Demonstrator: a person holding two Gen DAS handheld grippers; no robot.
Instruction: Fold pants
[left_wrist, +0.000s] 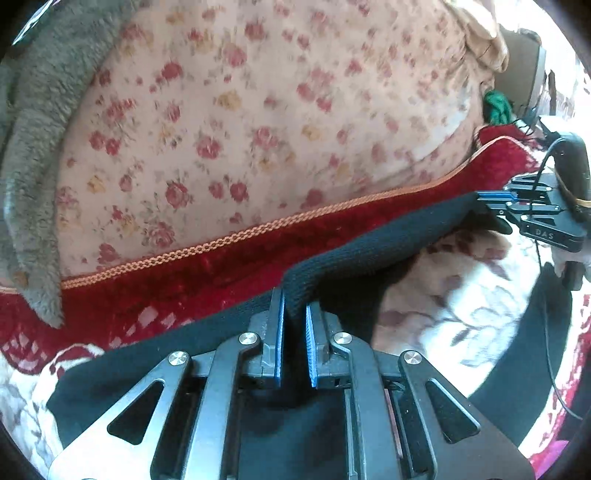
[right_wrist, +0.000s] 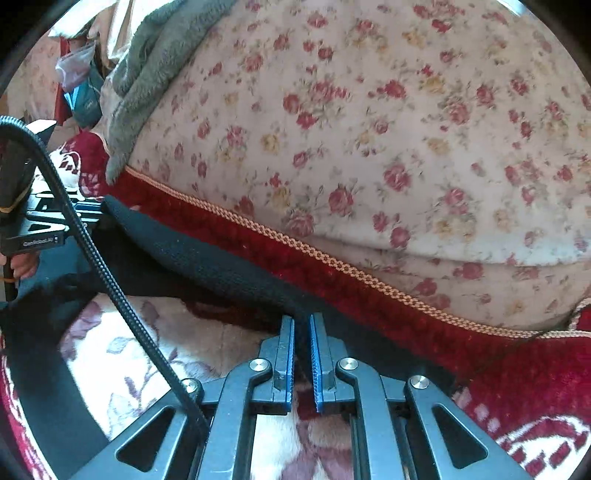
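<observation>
While clamped at both ends, black knit pants (left_wrist: 354, 243): waistband edge lifted off red plush blanket (left_wrist: 192, 284).
Left gripper (left_wrist: 294, 314): clenched on waistband.
Right gripper (right_wrist: 302, 328): likewise pinching it.
Remaining: every fold, seemingly.

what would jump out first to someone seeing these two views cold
Most striking is the black pants, their ribbed edge stretched in a dark band across both views. The left hand-held gripper and the right hand-held gripper each pinch one end of it. Behind rises a big floral cushion, with a red patterned blanket below it and a grey fleece cloth draped over the cushion's left side.
</observation>
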